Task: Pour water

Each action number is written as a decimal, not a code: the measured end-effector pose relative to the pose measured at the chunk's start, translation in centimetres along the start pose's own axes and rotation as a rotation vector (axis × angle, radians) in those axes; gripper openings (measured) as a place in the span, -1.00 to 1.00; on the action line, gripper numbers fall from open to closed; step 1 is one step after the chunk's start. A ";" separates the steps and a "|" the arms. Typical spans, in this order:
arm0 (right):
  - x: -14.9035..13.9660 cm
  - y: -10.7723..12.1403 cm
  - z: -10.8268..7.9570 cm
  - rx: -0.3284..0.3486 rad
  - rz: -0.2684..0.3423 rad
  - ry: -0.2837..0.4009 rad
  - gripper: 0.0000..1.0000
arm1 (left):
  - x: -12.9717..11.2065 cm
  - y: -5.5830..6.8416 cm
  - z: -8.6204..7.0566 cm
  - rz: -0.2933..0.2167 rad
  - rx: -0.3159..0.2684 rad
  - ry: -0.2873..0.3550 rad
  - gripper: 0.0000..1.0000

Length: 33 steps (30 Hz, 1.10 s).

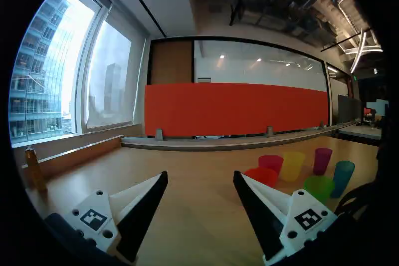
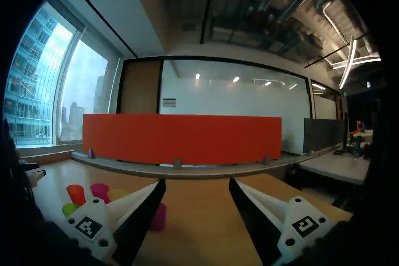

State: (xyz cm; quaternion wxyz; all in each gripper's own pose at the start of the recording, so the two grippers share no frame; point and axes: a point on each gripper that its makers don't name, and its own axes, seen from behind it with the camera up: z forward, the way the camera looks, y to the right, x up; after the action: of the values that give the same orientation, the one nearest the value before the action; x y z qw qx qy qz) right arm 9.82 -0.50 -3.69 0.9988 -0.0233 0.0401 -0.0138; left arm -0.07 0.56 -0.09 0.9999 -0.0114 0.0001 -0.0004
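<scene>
Nearest, the left gripper (image 1: pixel 199 181) has its fingers spread wide with nothing between them, and the right gripper (image 2: pixel 197 186) likewise gapes empty. Beyond, on the wooden table (image 1: pixel 199 161), the coloured cups (image 1: pixel 293 166) cluster on the near side of the orange partition (image 1: pixel 234 109), well short of it. They look like light, smooth plastic, probably easy to tip or squash — best pinched gently across the mid-wall. Whether any holds water I cannot tell.
</scene>
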 end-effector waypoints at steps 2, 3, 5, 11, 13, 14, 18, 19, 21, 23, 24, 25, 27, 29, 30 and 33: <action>0.1 0.1 -0.1 0.003 -0.008 0.011 0.98 | 0.0 0.0 0.0 0.001 0.000 0.000 0.95; 0.2 0.1 -0.1 0.005 -0.013 0.016 0.98 | 0.1 0.0 0.0 0.001 0.000 0.000 0.95; 0.2 0.2 -0.1 0.008 -0.023 0.026 0.98 | 0.1 0.0 0.0 0.001 0.000 0.000 0.96; -0.5 -0.4 0.2 0.035 -0.046 0.039 0.98 | 0.0 0.0 0.0 0.000 0.000 0.000 0.95; -0.7 -0.7 0.4 0.047 -0.047 0.040 0.98 | 0.0 0.0 0.0 0.001 0.000 0.000 0.95; -0.9 -0.9 0.5 0.054 -0.047 0.040 0.98 | 0.0 0.0 0.0 0.001 0.000 0.000 0.95; -1.6 -1.1 1.0 0.064 -0.028 0.039 0.98 | 0.1 0.0 0.0 0.000 0.000 0.000 0.95; -1.8 -1.1 1.2 0.064 -0.023 0.039 0.98 | 0.1 0.0 0.0 0.000 0.000 0.000 0.96; -2.3 -1.0 1.5 0.061 -0.010 0.040 0.98 | 0.0 0.0 0.0 0.000 0.000 0.000 0.95; -2.9 -0.9 1.7 0.054 0.002 0.038 0.98 | 0.0 0.0 0.0 0.001 0.000 0.000 0.95; -3.1 -0.9 1.8 0.050 0.006 0.037 0.98 | 0.0 0.0 0.0 0.001 0.000 0.000 0.96; -3.4 -0.9 1.9 0.047 0.009 0.035 0.98 | 0.0 0.0 0.0 0.001 0.000 0.000 0.96; -4.0 -0.8 2.1 0.042 0.011 0.030 0.98 | 0.0 0.0 0.0 0.001 0.000 0.000 0.95; -4.6 -0.9 2.1 0.047 0.001 0.026 0.98 | 0.0 0.0 0.0 0.000 0.000 0.000 0.95; -4.9 -0.8 2.2 0.048 -0.003 0.024 0.98 | 0.0 0.0 0.0 0.000 0.000 0.000 0.95; -5.5 -0.5 2.3 0.044 -0.009 0.017 0.98 | 0.1 0.0 -0.1 0.000 0.000 0.000 0.95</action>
State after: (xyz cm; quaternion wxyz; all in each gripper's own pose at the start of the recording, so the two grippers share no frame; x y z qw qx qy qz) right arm 4.51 -0.73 -0.95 0.9986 -0.0016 0.0484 -0.0194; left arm -0.01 0.60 -0.15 0.9999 -0.0113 0.0001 -0.0002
